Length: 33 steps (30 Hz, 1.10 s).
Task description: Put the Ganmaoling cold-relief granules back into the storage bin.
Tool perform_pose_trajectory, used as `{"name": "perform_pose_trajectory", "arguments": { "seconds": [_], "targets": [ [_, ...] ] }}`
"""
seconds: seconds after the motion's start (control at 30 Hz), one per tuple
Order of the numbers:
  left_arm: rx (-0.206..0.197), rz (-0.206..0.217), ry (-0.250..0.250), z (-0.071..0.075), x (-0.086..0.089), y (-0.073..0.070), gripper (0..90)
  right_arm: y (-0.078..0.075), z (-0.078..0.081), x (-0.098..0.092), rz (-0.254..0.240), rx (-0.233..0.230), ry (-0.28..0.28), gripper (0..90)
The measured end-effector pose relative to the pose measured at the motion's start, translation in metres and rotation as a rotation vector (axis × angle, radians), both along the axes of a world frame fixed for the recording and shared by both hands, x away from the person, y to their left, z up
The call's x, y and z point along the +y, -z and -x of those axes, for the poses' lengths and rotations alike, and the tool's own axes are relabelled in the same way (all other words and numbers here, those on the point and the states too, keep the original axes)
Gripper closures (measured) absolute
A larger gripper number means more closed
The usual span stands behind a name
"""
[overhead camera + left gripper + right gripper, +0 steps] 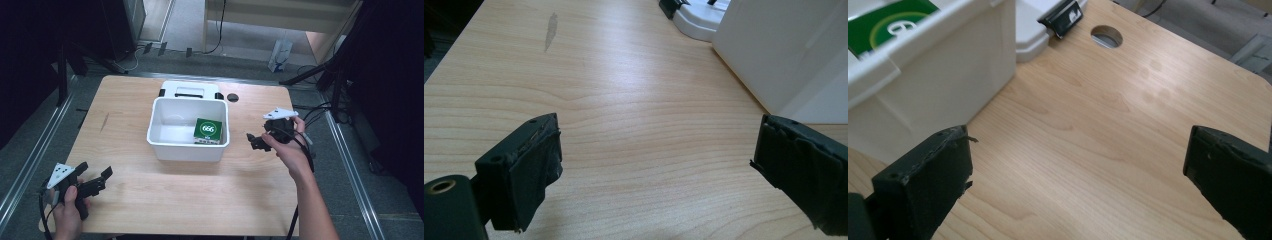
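The green square packet with a white "666" roundel (208, 131) lies flat in the near right corner of the open white plastic tub (165, 145), which sits toward the far edge of the pale wooden table (190, 195). The right gripper (255, 141) hovers just beside the tub's right wall, jaws spread and empty — judged, placed there to come over the rim for the packet. The left gripper (95, 179) rests by the table's near left corner, well apart, jaws likewise released. The tub's white lid with black clasps (190, 90) lies behind it, touching; a round cable hole (232, 97) lies beside that. The tub's wall is the main obstacle to a sideways approach.
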State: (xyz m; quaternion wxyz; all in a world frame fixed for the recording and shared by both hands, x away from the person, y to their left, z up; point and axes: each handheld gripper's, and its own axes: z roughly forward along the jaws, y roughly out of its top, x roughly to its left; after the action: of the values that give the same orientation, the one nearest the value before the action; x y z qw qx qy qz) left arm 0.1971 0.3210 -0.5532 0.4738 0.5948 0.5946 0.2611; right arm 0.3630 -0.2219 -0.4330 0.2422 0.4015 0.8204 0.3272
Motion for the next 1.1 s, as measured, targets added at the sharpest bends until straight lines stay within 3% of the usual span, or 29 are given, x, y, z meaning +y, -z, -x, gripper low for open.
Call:
{"name": "perform_pose_trajectory", "arguments": {
  "seconds": [0.3,0.5,0.67,0.73,0.9,1.1],
  "targets": [
    [-0.001,0.0,0.001,0.0,0.0,0.0,5.7,0.034,0.029,-0.035,-0.097,-0.098,0.123,0.0],
    [-0.001,-0.001,0.001,0.0,0.0,0.0,5.7,0.061,0.046,-0.056,-0.142,-0.095,0.171,0.0],
    [0.001,-0.002,-0.001,0.0,0.0,0.0,5.7,0.076,0.062,-0.074,-0.166,-0.152,0.223,0.0],
    [0.0,-0.002,-0.001,0.0,0.0,0.0,5.7,0.081,0.069,-0.083,-0.192,-0.154,0.237,0.0],
    [0.0,-0.002,-0.001,0.0,0.0,0.0,5.7,0.099,0.085,-0.101,-0.193,-0.148,0.275,0.0],
    [-0.002,-0.002,-0.002,0.0,0.0,0.0,5.7,0.108,0.102,-0.123,-0.186,-0.154,0.315,0.0]
  ]
}}
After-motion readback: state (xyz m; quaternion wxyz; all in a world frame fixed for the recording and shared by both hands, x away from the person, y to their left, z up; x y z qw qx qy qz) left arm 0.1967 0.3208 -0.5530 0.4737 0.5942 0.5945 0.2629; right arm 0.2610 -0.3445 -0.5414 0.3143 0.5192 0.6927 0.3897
